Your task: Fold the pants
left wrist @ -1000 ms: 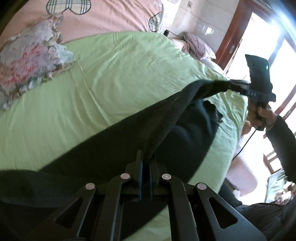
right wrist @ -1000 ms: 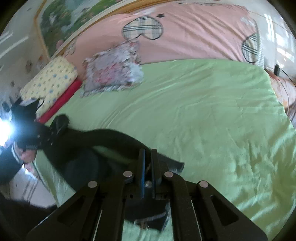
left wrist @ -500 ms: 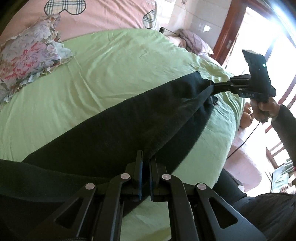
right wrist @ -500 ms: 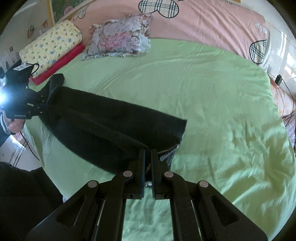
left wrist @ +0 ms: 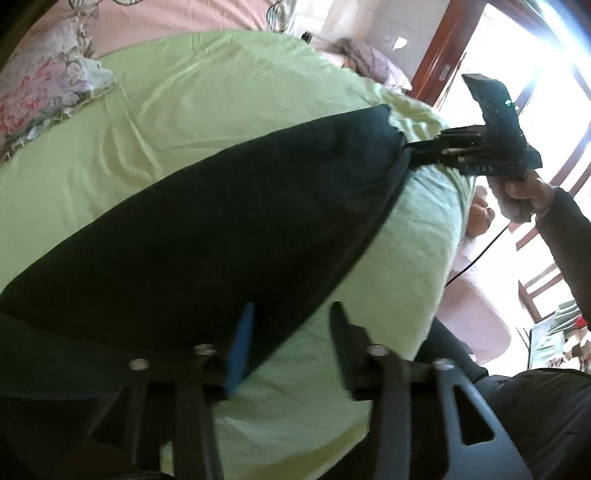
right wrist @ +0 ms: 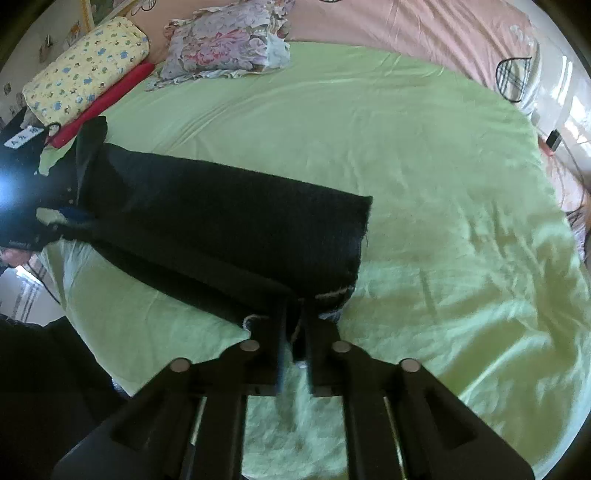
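Note:
The black pants (right wrist: 221, 221) lie lengthwise, folded leg on leg, across the near part of the green bed sheet (right wrist: 406, 147). My right gripper (right wrist: 295, 321) is at their hem. Its jaws are opening by a narrow gap, and the hem's edge is still between them. From the left wrist the pants (left wrist: 221, 221) fill the middle. My left gripper (left wrist: 291, 328) is low over their near end, jaws opening wide. The blue pad is over the cloth and the other finger over the sheet (left wrist: 221, 92). The right gripper (left wrist: 421, 149) shows at the far hem. The left gripper (right wrist: 70, 218) sits in glare.
A floral pillow (right wrist: 229, 48), a yellow pillow (right wrist: 85, 66) and a red roll (right wrist: 107, 99) lie at the head of the bed against a pink cover (right wrist: 406, 29). The bed's edge drops off near the hand (left wrist: 524, 199). A wooden door frame (left wrist: 443, 66) stands beyond.
Both grippers have come down and the pants, held stretched in the air before, now lie flat on the sheet. Both pairs of jaws, shut on the cloth earlier, have parted.

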`<state>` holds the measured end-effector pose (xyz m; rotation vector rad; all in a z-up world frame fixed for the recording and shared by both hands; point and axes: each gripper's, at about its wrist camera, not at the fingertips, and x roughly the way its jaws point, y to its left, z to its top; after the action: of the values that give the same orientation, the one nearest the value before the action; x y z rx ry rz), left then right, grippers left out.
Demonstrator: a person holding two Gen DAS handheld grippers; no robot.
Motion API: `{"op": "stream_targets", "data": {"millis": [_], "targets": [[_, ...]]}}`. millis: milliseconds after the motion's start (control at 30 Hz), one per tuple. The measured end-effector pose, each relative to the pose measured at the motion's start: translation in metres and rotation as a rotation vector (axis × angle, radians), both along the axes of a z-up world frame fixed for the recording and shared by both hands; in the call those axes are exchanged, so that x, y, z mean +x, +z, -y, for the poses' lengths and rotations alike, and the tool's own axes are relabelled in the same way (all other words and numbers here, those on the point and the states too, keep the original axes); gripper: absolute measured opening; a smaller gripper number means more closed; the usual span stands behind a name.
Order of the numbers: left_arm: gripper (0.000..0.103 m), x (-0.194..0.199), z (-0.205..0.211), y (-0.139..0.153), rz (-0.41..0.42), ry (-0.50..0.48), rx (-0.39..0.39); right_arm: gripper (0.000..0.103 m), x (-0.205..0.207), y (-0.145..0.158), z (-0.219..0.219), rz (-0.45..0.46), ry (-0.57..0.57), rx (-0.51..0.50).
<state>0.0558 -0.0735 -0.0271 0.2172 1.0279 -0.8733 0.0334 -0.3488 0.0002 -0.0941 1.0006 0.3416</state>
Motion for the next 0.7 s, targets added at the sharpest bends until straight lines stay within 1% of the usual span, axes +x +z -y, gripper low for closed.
{"op": "stream_targets", "data": {"millis": [33,67,100,167,267,367,400,467,567,700], "targets": [[0.055,-0.003,-0.001,0.001,0.007,0.003,-0.006,0.031,-0.002,0.001,-0.001,-0.007,-0.008,-0.002],[0.055,-0.005,-0.003,0.001,0.008,0.006,-0.013,0.047,-0.006,0.003,-0.003,-0.005,-0.013,-0.006],[0.055,-0.007,-0.005,0.002,0.007,0.013,-0.021,0.058,-0.01,0.005,-0.005,0.005,-0.02,-0.011],[0.055,-0.009,-0.012,0.004,0.004,0.043,-0.037,0.059,-0.017,0.011,-0.007,0.026,-0.023,0.001],[0.056,-0.01,-0.028,0.01,-0.007,0.091,-0.08,0.059,-0.029,0.028,-0.009,0.072,-0.047,0.054],[0.061,-0.011,-0.049,0.018,0.004,0.156,-0.107,0.059,-0.034,0.045,-0.019,0.124,-0.05,0.151],[0.061,-0.011,-0.056,0.02,0.011,0.178,-0.112,0.059,-0.033,0.049,-0.025,0.136,-0.042,0.198],[0.061,-0.008,-0.076,0.025,0.021,0.23,-0.128,0.059,-0.028,0.052,-0.037,0.143,-0.024,0.254],[0.061,-0.004,-0.107,0.032,0.036,0.312,-0.147,0.059,-0.014,0.052,-0.068,0.144,0.024,0.327],[0.061,0.003,-0.15,0.038,0.042,0.404,-0.171,0.059,0.001,0.044,-0.114,0.107,0.1,0.393]]}}
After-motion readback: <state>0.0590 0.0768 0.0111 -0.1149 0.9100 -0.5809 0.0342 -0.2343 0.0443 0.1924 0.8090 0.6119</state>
